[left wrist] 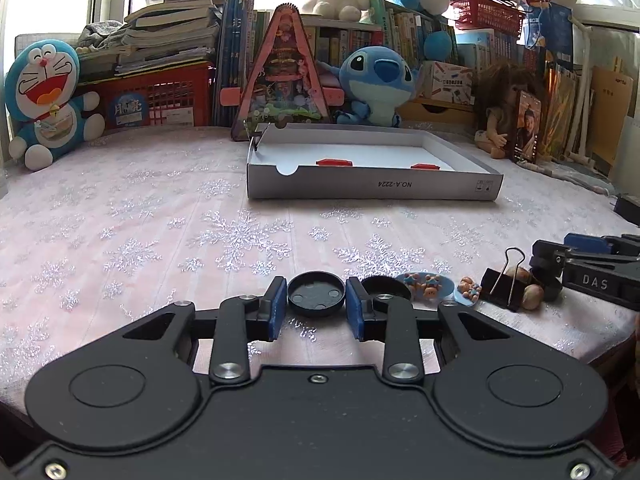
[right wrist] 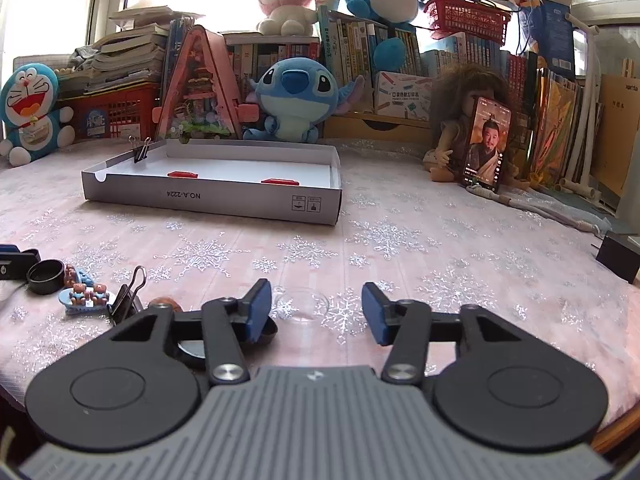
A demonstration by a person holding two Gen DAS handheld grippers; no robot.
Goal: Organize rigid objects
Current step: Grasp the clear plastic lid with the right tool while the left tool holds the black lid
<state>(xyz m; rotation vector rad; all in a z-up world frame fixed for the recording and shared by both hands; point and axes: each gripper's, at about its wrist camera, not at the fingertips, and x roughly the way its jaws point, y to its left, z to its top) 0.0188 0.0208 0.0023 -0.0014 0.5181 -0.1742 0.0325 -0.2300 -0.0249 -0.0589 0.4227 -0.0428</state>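
My left gripper [left wrist: 316, 304] is shut on a round black cap [left wrist: 316, 294] that lies on the snowflake cloth, its blue pads [left wrist: 277, 308] pressing on both sides. My right gripper [right wrist: 318, 312] stands open around a clear round lid [right wrist: 302, 304], with neither pad touching it. A second black cap [left wrist: 386, 288], two blue bear hair clips [left wrist: 426, 282], a black binder clip [left wrist: 502, 286] and brown nuts [left wrist: 532, 296] lie in a row between the two grippers. The grey cardboard box [left wrist: 372, 190] farther back holds two red pieces [left wrist: 334, 163], and a binder clip [right wrist: 140, 152] sits on its left wall.
Plush toys, stacked books and red baskets line the back of the table. A phone [right wrist: 486, 144] leans on a doll at the back right. A small black block [right wrist: 618, 258] sits near the right edge. Bare cloth lies between the row of small items and the box.
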